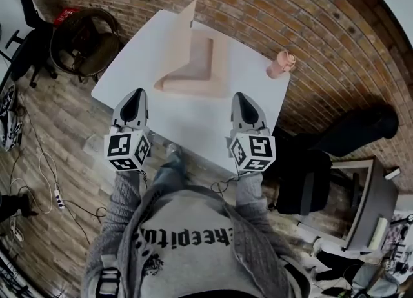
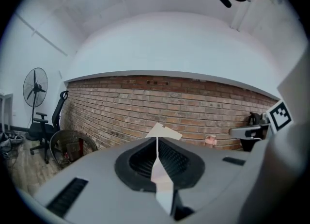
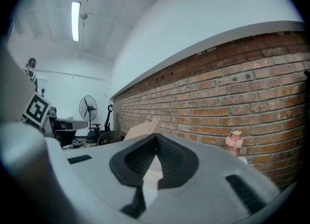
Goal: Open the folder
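Left tool (image 1: 133,93): jaws closed, tips meeting, nothing between them. In the left gripper view (image 2: 157,138) the two dark pads run together along one line. It is held above the near left part of the counter (image 1: 187,119), pointing roughly level toward the brick wall (image 1: 271,6).

Right tool (image 1: 242,96): jaws likewise closed and empty. The right gripper view (image 3: 156,135) shows the pads joined at the tip. It is held above the near right part of the counter, well apart from the left tool.

Folder (image 1: 193,64): pale tan, lying on the far half of the counter, beyond both tools and between their lines. It is open. One cover stands nearly upright on its left side and the other part lies flat. Neither tool touches it. Its raised cover shows just over the jaw tips in both gripper views (image 2: 163,131) (image 3: 143,128).

Other items: a small pink object (image 1: 282,64), apparently a bottle, stands at the far right edge of the counter, apart from the folder. A round chair (image 1: 84,42) stands on the floor to the left of the counter.
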Available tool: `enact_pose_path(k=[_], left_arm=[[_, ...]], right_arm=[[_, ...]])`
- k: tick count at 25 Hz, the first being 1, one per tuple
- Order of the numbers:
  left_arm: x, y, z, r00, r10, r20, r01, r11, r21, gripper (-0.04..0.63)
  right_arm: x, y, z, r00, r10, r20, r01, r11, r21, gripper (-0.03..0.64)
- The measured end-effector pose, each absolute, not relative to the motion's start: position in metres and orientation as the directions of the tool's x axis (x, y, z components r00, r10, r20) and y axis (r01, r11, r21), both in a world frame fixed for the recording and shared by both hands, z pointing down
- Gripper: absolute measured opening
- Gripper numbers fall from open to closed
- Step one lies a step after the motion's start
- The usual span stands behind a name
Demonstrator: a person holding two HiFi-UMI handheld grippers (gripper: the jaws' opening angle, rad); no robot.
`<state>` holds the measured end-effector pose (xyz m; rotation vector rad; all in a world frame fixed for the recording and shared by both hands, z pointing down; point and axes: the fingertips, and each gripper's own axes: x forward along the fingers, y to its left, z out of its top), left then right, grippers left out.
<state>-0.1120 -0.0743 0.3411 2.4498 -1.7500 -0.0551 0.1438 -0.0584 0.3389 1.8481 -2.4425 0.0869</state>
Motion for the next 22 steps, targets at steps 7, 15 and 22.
enact_pose_path(k=[7, 15, 22], left_arm=[[-0.11, -0.053, 0.319, 0.327, -0.945, -0.009, -0.938, -0.326, 0.116, 0.012], [-0.105, -0.032, 0.3, 0.331, -0.942, -0.056, -0.939, -0.334, 0.083, 0.012], [-0.103, -0.02, 0.292, 0.326, -0.943, -0.071, -0.94, -0.332, 0.081, 0.012]], right_arm=[[0.148, -0.035, 0.314, -0.263, -0.964, 0.039, -0.964, 0.264, 0.018, 0.003], [0.156, -0.007, 0.285, -0.253, -0.967, -0.034, -0.967, 0.253, 0.024, 0.003], [0.16, 0.01, 0.273, -0.247, -0.966, -0.07, -0.969, 0.245, 0.033, 0.003]])
